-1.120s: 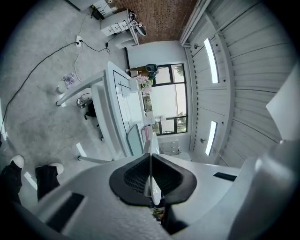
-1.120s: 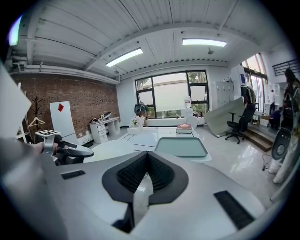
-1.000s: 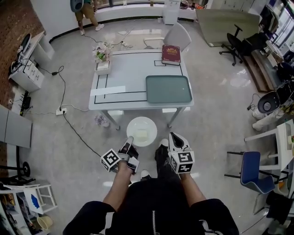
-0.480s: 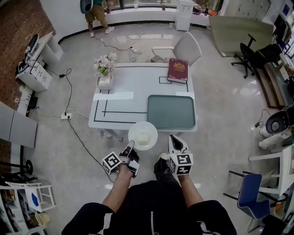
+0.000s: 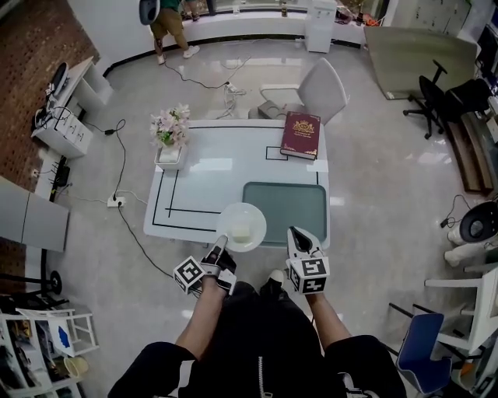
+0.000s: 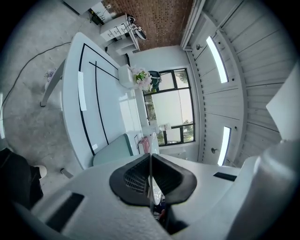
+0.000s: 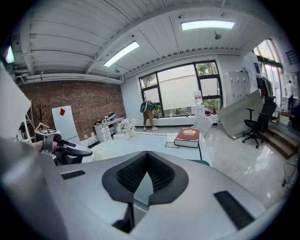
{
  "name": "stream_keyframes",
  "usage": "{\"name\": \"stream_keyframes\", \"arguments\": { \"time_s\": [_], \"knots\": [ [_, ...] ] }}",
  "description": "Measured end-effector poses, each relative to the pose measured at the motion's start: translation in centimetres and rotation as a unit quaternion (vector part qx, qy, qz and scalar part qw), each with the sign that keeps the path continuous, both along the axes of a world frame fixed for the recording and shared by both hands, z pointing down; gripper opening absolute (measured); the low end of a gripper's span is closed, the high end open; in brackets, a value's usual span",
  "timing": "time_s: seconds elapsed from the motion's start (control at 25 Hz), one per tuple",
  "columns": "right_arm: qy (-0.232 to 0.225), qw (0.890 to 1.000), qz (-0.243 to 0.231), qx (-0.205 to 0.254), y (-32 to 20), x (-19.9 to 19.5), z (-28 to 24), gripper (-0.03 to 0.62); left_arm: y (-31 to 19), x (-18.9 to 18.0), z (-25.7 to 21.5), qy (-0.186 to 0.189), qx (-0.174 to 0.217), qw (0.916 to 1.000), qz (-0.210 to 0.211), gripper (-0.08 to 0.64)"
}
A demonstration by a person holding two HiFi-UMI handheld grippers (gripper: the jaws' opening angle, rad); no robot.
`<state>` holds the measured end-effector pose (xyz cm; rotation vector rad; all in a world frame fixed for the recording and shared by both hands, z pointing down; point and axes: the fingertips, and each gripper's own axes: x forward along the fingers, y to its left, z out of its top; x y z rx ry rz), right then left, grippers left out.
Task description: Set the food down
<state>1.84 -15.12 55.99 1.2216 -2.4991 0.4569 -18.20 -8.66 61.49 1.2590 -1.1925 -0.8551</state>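
Observation:
My left gripper (image 5: 219, 250) is shut on the near rim of a white plate (image 5: 241, 226), held level. A pale block of food (image 5: 242, 231) lies on the plate. The plate hovers over the front edge of the white table (image 5: 210, 175), just left of a green tray (image 5: 284, 206). In the left gripper view the thin plate rim (image 6: 150, 140) runs between the closed pads. My right gripper (image 5: 299, 237) is shut with nothing in it, to the right of the plate near the table's front edge. In the right gripper view its pads (image 7: 161, 176) meet at the tip.
A red book (image 5: 300, 134) lies at the table's far right corner. A flower pot (image 5: 170, 128) stands at the far left. Black tape lines mark the tabletop. A white chair (image 5: 319, 85) sits behind the table. A person (image 5: 167, 19) stands far off by the windows.
The person carrying the grippers has walked up to the table. The plate, over the floor before, now hangs over the table's front edge. Both grippers keep their state.

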Motion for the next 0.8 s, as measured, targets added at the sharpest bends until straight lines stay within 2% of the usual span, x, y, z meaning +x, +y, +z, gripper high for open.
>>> {"name": "stream_keyframes", "arguments": {
  "time_s": [0.16,0.52,0.68,0.8],
  "knots": [
    [0.001,1.0,-0.005,-0.009,-1.7,0.0,0.7,0.008,-2.1,0.1,0.0,0.001,-0.002,1.0,-0.003,0.015],
    [0.0,1.0,0.007,-0.01,-3.8,0.1,1.0,0.008,-5.5,1.0,1.5,0.006,-0.009,0.9998,0.018,0.015],
    [0.006,1.0,0.014,-0.011,-4.3,0.7,1.3,0.008,-7.2,2.1,2.1,-0.008,-0.007,0.9991,0.04,0.015],
    [0.009,1.0,0.027,-0.011,-4.6,1.6,1.4,0.008,-8.9,3.7,3.2,-0.005,-0.013,0.9981,0.06,0.015]
  ]
}}
